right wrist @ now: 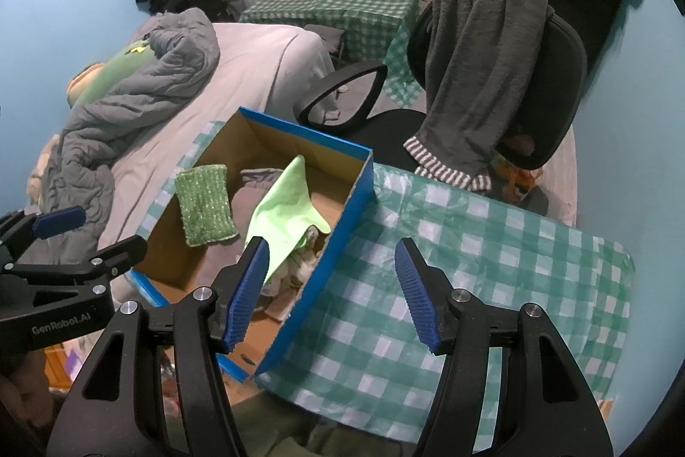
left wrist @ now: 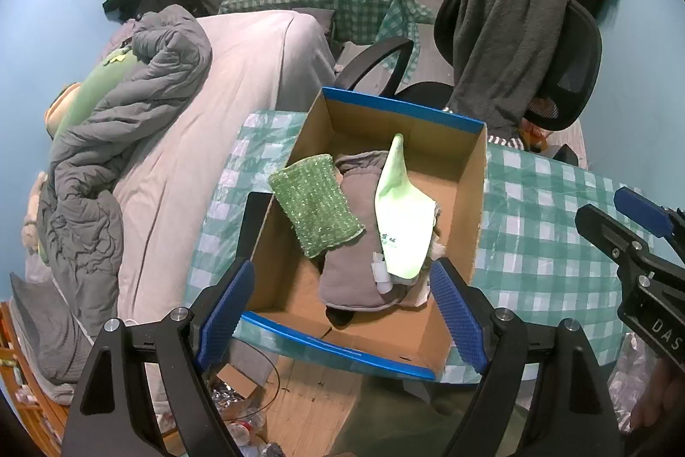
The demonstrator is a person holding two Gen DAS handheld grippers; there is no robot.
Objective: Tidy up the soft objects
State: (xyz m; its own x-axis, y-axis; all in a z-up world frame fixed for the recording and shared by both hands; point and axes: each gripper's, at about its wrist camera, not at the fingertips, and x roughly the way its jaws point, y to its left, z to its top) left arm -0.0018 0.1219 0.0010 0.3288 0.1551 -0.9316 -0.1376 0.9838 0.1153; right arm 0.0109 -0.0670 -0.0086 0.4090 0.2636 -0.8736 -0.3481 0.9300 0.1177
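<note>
— What was seen at the far left?

— A bed [left wrist: 239, 80] was seen there, with a rumpled grey duvet [left wrist: 111, 140] heaped on it. The left tool [left wrist: 342, 311] was held just over the near end of the cardboard box [left wrist: 471, 195], its blue pads spread wide, and nothing was gripped between them.

— And inside the box?

— Toward its left side a green knitted cloth [left wrist: 317, 200] was laid on top of a grey mitt [left wrist: 355, 264]. Just to the right of that, a pale green cloth [left wrist: 402, 225] was draped over some bunched fabric against the right wall, with one corner standing up. The floor of the far end of the box was left bare.

— Where was the box itself placed?

— On the bench [right wrist: 471, 264], which was covered with a green-and-white checked cloth, at its left edge, beside the bed.

— What was noted further right?

— The right tool [right wrist: 332, 294] was held over the right wall of the box and the bench beside it. Its pads were also spread wide and nothing was held in them. Behind the bench a black office chair [right wrist: 552, 71] was seen, with a dark grey fleece garment [right wrist: 479, 63] hung over its back.
</note>
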